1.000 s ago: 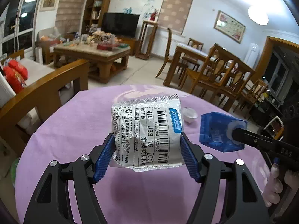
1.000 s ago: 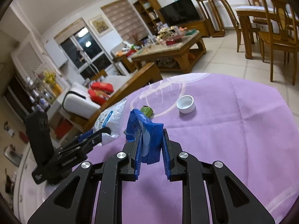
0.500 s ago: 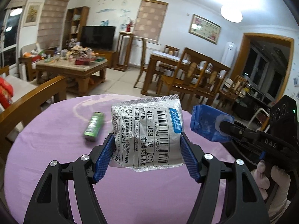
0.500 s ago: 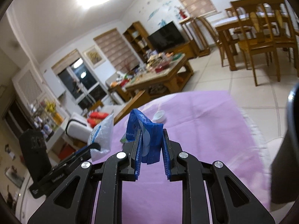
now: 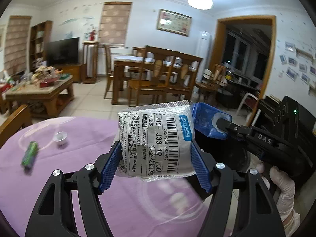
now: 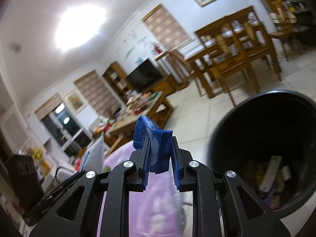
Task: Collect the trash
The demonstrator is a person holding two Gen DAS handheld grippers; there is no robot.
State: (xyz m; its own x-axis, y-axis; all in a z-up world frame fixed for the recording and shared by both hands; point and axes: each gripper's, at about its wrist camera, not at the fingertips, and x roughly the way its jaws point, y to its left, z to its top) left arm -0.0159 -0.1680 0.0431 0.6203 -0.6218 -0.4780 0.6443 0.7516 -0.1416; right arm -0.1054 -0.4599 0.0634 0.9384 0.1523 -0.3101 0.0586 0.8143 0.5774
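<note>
The silver courier bag (image 5: pixel 156 138), printed with barcodes, sits upright between the blue pads of the left gripper (image 5: pixel 156 158), whose jaws are clamped on its two sides; it hangs above the near part of the purple table (image 5: pixel 59 177). Just to its right, the blue wrapper (image 5: pixel 209 121) is pinched in the closed jaws of the right gripper (image 6: pixel 159 158), its top edge poking up past the fingertips. From the right wrist view, the wrapper is over the table's edge, with the black trash bin (image 6: pixel 223 138) close on the right, its round mouth wide and some litter lying at the bottom. Back on the table, a green wrapper (image 5: pixel 30 154) and a small white cup (image 5: pixel 60 137) lie apart near the far left rim. Beyond the table is tiled floor (image 5: pixel 88 102) before the dining chairs (image 5: pixel 158 79).
</note>
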